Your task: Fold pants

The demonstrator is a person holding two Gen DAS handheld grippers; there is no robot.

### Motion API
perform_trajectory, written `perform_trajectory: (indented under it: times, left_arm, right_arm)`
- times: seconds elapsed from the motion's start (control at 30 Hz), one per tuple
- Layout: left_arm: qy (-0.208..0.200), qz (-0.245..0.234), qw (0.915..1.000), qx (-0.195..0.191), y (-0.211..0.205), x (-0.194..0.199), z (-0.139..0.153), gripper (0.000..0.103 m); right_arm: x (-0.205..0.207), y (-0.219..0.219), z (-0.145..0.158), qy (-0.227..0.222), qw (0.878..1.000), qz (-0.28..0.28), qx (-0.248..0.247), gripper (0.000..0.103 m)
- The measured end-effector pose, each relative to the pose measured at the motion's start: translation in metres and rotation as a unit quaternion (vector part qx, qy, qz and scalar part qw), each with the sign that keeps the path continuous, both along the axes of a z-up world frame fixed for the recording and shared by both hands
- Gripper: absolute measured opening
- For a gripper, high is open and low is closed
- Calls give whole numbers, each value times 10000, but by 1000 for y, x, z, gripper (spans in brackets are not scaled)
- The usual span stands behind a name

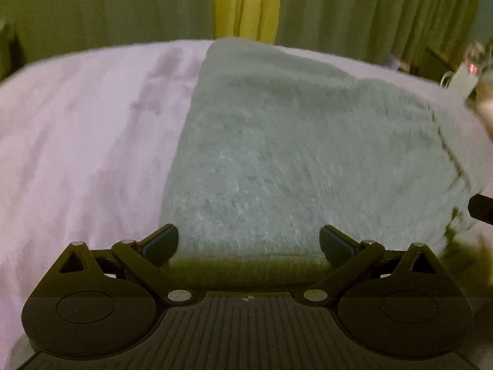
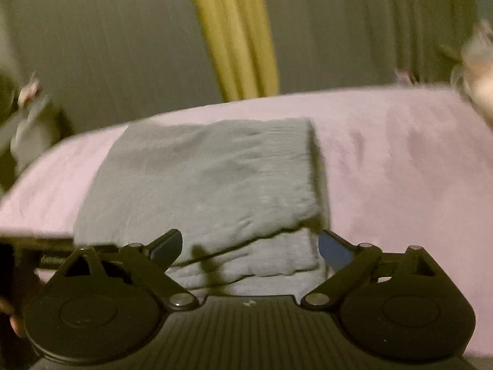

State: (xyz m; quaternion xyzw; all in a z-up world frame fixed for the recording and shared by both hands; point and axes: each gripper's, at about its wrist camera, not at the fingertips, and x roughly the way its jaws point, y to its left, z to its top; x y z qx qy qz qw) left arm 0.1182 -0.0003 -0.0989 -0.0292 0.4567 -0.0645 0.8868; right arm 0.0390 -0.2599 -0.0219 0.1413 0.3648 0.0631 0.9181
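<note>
The grey fleece pants lie folded in a thick rectangle on the pink bed cover. My left gripper is open and empty, just above the near edge of the pants. In the right wrist view the pants show stacked layers, the top layer's edge running across near the front. My right gripper is open and empty, just above the near right corner of the pants. The tip of the right gripper shows at the right edge of the left wrist view.
The pink bed cover spreads left and right of the pants. Green curtains with a yellow strip hang behind the bed. Cluttered items stand at the far right. A dark object stands beyond the bed's left edge.
</note>
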Motion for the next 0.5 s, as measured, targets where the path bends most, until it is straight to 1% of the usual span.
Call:
perform_trajectory:
  times: [0.03,0.07,0.13,0.2,0.27,0.3,0.37,0.43,0.47,0.5]
  left_arm:
    - [26,58,9998,-178,8,-1,2,102]
    - [41,118,9994,-331,14,-2,4,102]
    - [106,262,9977,-613,26,-1,9,102]
    - [198,340,9951,-904,38,2,12,102]
    - [266,400,9921,-1160,49,14,11,102]
    - [318,500,9910,-1202,54,19,13,102]
    - [340,634,9876,-1394,61,33,15,102]
    - [264,519,9821,-1792,69,47,16,102]
    - [303,445,9791,-1964,72,56,13,102]
    - [404,402,9761,-2096,75,66,9,102]
  right_arm:
    - [3,-12,0,104,9992,-115,379,96]
    - [5,-22,-1,188,9974,-227,656,97]
    - [12,-42,-3,315,9922,-381,1148,99]
    - [21,-58,-6,434,9853,-402,1605,99]
    - [33,-72,-11,570,9787,-444,1923,99]
    - [40,-77,-15,636,9756,-442,2053,99]
    - [56,-85,-26,919,9678,-506,2287,99]
    - [73,-90,-44,1269,9561,-446,2602,99]
    - [79,-92,-53,1436,9492,-393,2774,99]
    - [84,-93,-63,1628,9397,-327,2989,99]
